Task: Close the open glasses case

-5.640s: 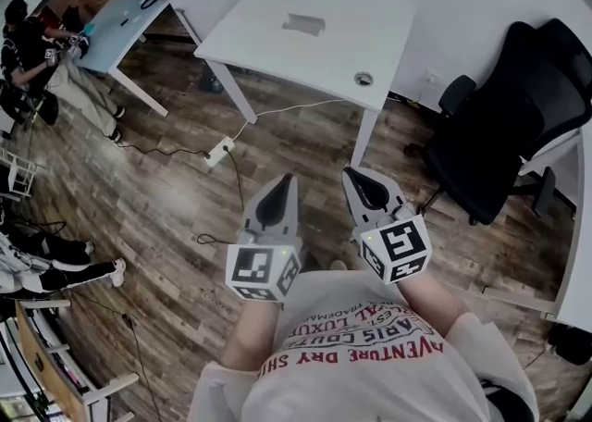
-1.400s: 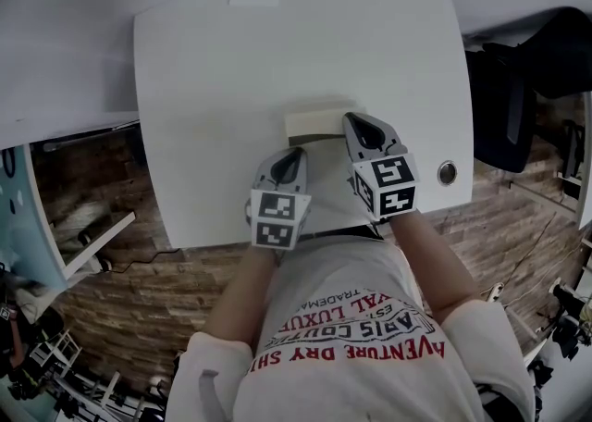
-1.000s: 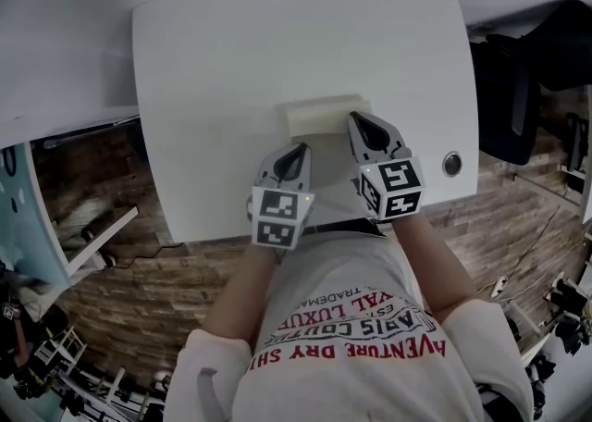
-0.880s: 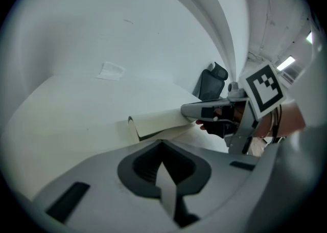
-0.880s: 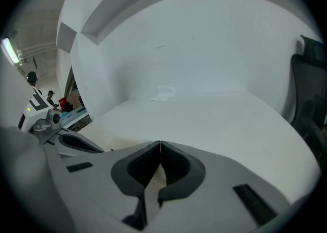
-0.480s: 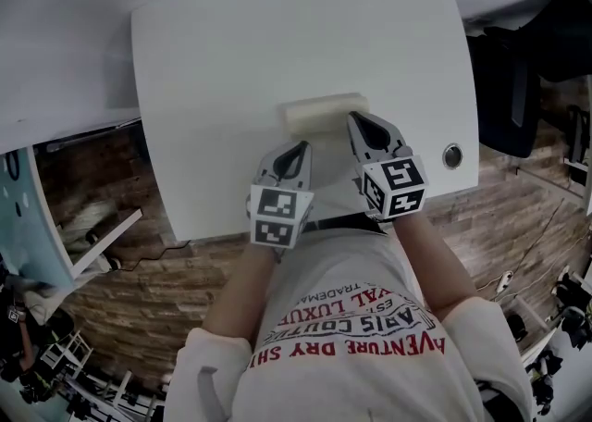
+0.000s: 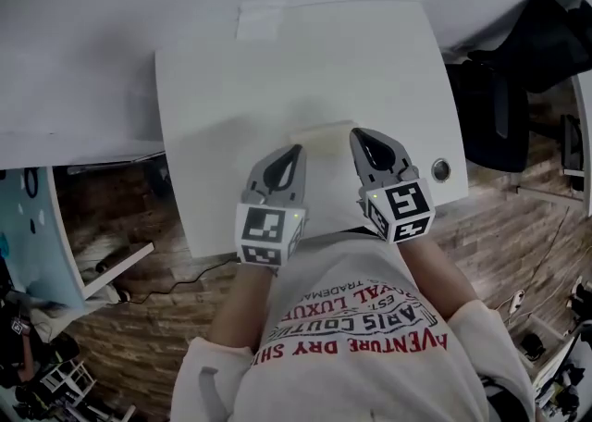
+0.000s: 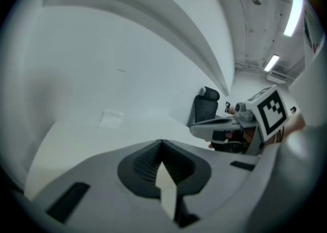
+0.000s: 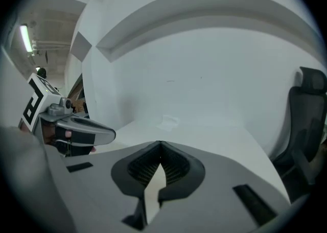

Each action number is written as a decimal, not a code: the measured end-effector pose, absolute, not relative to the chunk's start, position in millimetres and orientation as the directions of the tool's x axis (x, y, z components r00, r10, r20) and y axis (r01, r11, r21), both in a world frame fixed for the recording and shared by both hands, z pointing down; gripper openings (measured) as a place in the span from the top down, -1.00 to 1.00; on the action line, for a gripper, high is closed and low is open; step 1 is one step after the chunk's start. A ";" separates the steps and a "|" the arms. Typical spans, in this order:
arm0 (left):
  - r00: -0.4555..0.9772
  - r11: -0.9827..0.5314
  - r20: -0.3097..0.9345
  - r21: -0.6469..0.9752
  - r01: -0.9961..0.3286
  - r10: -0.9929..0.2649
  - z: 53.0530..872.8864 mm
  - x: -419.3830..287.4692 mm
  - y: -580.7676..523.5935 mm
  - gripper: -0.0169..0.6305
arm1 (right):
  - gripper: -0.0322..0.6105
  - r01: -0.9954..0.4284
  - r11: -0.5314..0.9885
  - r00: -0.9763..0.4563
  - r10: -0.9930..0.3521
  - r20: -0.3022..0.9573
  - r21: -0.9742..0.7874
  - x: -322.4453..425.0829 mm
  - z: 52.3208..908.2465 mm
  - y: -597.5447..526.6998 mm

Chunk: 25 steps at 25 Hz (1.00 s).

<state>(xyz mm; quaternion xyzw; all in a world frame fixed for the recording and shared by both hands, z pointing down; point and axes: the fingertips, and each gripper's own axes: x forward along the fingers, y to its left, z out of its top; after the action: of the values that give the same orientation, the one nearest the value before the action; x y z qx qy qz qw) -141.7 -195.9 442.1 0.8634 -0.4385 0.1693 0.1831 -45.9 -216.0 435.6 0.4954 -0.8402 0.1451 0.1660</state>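
In the head view, the pale cream glasses case (image 7: 326, 137) lies on the white table (image 7: 213, 105), blurred, so I cannot tell whether its lid is up or down. My left gripper (image 7: 294, 149) is shut just in front of the case's left part. Shut too, my right gripper (image 7: 359, 134) sits at the case's right end. In the left gripper view the left gripper (image 8: 162, 141) has its jaws met at the tip with nothing between them. The right gripper (image 9: 160, 143) looks the same in its own view. The case is hidden below the jaws in both gripper views.
A white paper patch (image 7: 262, 19) lies at the table's far edge, against the white wall. A round cable hole (image 7: 440, 170) sits near the table's front right corner. A black office chair (image 7: 518, 68) stands to the right. Wooden floor lies to the left and behind.
5.6 s ago I stood away from the table; now I am at it. Over the last second the view has shifted and blurred, and both grippers stay shut by the case.
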 end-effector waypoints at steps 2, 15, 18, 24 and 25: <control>0.556 -0.555 0.404 0.132 -0.822 -0.727 415.9 -148.5 -198.9 0.95 | 0.86 -0.885 0.461 -0.446 -0.807 0.387 -0.058 -47.2 416.2 -213.4; 0.534 -0.536 0.202 0.048 -0.843 -0.821 315.8 -179.3 -201.5 0.95 | 0.86 -0.894 0.447 -0.437 -0.863 0.254 -0.020 -56.3 342.7 -206.8; 0.533 -0.535 0.184 0.046 -0.844 -0.826 309.3 -180.9 -200.7 0.95 | 0.86 -0.888 0.459 -0.451 -0.862 0.231 -0.020 -61.1 336.1 -205.6; 0.537 -0.538 0.171 0.046 -0.842 -0.826 305.2 -179.5 -198.0 0.95 | 0.86 -0.880 0.475 -0.467 -0.856 0.222 -0.020 -68.4 332.0 -203.2; 0.535 -0.537 0.169 0.040 -0.843 -0.828 304.4 -179.9 -198.3 0.95 | 0.86 -0.879 0.476 -0.467 -0.855 0.224 -0.019 -69.4 332.1 -203.5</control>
<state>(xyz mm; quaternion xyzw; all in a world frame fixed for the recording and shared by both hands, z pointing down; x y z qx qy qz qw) -179.9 -198.3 304.4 0.8742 -0.4776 0.0648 0.0581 -69.4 -203.5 332.1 0.5078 -0.8540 0.0659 0.0918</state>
